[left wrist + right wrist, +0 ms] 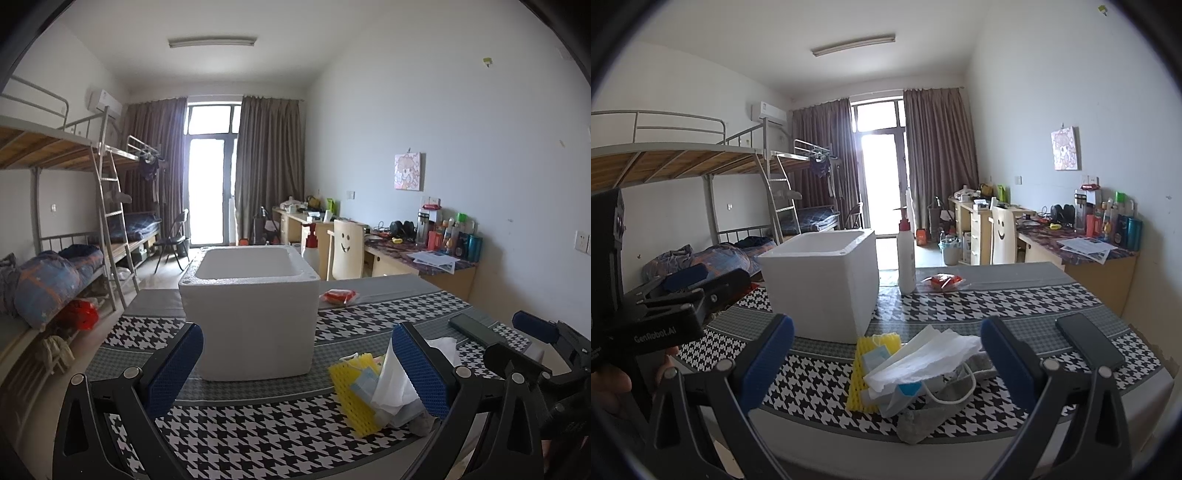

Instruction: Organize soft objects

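Note:
A white foam box (251, 314) (822, 284), open at the top, stands on the houndstooth table cloth (258, 435). To its right lies a heap of soft things: a yellow foam net (351, 395) (860, 369), white tissue (391, 384) (923, 360), a blue face mask (908, 391) and a grey cloth (919, 421). My left gripper (299, 369) is open before the box, its right finger beside the heap. Over the heap my right gripper (886, 362) is open, nothing held. The left gripper's body (665, 295) shows at the right wrist view's left edge.
A black phone (476, 330) (1089, 341) lies right of the heap. A red packet (339, 296) (943, 280) and a white pump bottle (906, 254) stand behind the box. Bunk beds (55, 236) line the left wall, cluttered desks (1082, 251) the right.

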A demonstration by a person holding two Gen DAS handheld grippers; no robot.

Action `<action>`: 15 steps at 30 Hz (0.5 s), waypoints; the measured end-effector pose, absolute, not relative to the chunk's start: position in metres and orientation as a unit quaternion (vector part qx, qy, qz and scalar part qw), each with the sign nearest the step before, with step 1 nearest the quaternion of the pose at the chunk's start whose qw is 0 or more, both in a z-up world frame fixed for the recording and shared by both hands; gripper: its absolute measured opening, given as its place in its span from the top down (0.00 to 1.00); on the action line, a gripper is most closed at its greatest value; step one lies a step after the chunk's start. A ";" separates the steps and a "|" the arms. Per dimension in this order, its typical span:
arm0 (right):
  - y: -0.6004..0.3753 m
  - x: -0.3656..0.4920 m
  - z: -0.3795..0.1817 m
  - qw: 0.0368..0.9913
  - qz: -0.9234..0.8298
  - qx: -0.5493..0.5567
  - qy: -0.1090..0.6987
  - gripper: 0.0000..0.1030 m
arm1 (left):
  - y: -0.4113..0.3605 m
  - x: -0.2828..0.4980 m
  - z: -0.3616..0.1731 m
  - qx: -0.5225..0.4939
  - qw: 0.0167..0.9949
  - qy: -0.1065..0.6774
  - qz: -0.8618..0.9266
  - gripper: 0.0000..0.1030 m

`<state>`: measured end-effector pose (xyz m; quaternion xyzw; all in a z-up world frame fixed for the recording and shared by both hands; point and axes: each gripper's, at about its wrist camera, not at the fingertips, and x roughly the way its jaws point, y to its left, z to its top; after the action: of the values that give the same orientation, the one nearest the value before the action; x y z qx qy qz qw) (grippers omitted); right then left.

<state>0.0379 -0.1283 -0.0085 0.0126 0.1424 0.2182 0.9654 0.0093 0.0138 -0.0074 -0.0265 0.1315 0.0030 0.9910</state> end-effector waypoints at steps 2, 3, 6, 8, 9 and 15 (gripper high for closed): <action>-0.127 0.039 -0.009 0.965 0.219 0.013 0.144 0.01 | 0.014 0.009 -0.007 -0.026 0.991 0.130 0.000 0.01; -0.127 0.039 -0.009 0.965 0.219 0.012 0.144 0.01 | 0.014 0.009 -0.006 -0.024 0.991 0.128 -0.002 0.01; -0.127 0.039 -0.008 0.965 0.217 0.010 0.143 0.01 | 0.012 0.009 -0.007 -0.018 0.992 0.127 -0.003 0.01; -0.127 0.039 -0.008 0.966 0.217 0.010 0.142 0.01 | 0.012 0.008 -0.007 -0.020 0.992 0.126 0.001 0.01; -0.126 0.039 -0.008 0.966 0.217 0.010 0.142 0.01 | 0.011 0.009 -0.007 -0.018 0.992 0.127 0.002 0.01; -0.125 0.039 -0.007 0.966 0.216 0.008 0.142 0.01 | 0.010 0.012 -0.007 -0.016 0.991 0.131 -0.002 0.01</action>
<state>0.0386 -0.1253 -0.0073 0.0082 0.1421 0.2164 0.9659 0.0120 0.0099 -0.0068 -0.0161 0.1305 -0.0015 0.9913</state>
